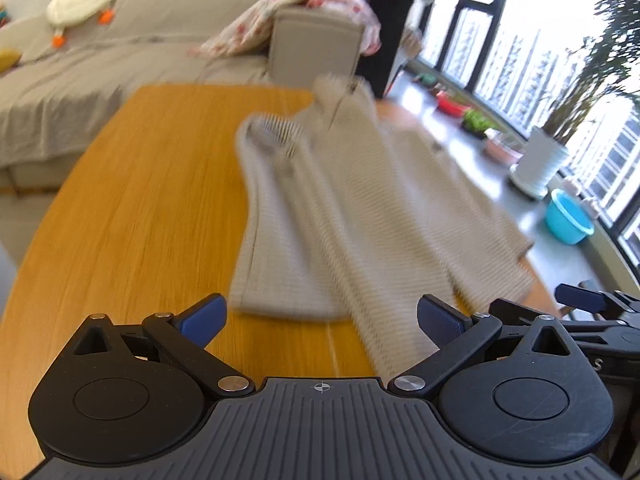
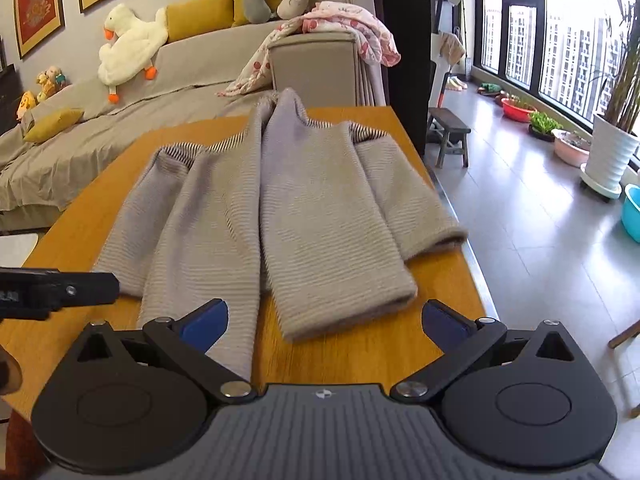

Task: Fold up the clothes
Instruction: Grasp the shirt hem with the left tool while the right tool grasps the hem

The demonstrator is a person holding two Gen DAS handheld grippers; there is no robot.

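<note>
A grey ribbed sweater [image 2: 280, 208] lies flat on the wooden table [image 2: 360, 352], filling the middle of the right wrist view. Its long way runs from the bottom of the frame up to the top. The hood end points up, toward the grey sofa [image 2: 120, 128], and the bottom hem points down, toward the tongs. One sleeve [image 2: 336, 248] lies folded over the front, and the other sleeve [image 2: 412, 200] sticks out toward the right edge of the table. I think the sweater is spread flat like this so it folds easily.

The right gripper [image 2: 324, 320] sits at the bottom middle of its frame, just over the hem. Its blue tips are wide apart and hold nothing. The left gripper [image 1: 320, 320] is the same, wide apart and empty, low in its own blurry frame. Both seem to wait near the hem, maybe ready to pinch it. The fold looks only partly done.
</note>
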